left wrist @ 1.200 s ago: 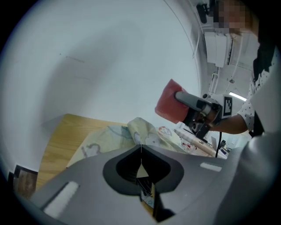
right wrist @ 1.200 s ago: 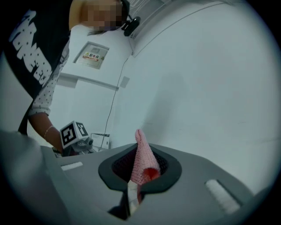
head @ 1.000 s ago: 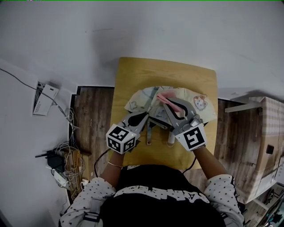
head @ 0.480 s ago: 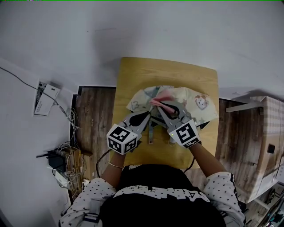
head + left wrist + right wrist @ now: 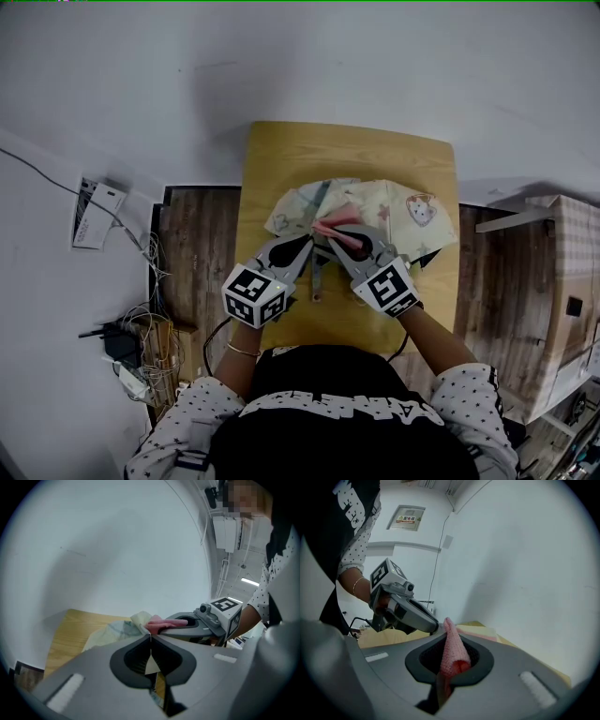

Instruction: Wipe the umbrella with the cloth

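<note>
Pink cloth [image 5: 453, 651], clamped by right gripper [image 5: 446, 626], meets the umbrella [image 5: 412, 211]; left gripper [image 5: 150, 637] pinches its near edge; bare table [image 5: 347, 150] beyond.

From above the person's head we look steeply down, from some way off, on the light wooden table top [image 5: 347, 155]. From the left gripper [image 5: 150, 635] and the right gripper [image 5: 446, 630] we look along each one's jaws, close and low, toward the white wall [image 5: 117, 550]. All three views share the table and the pink knitted cloth [image 5: 453, 651]; each gripper view includes the other gripper.
</note>
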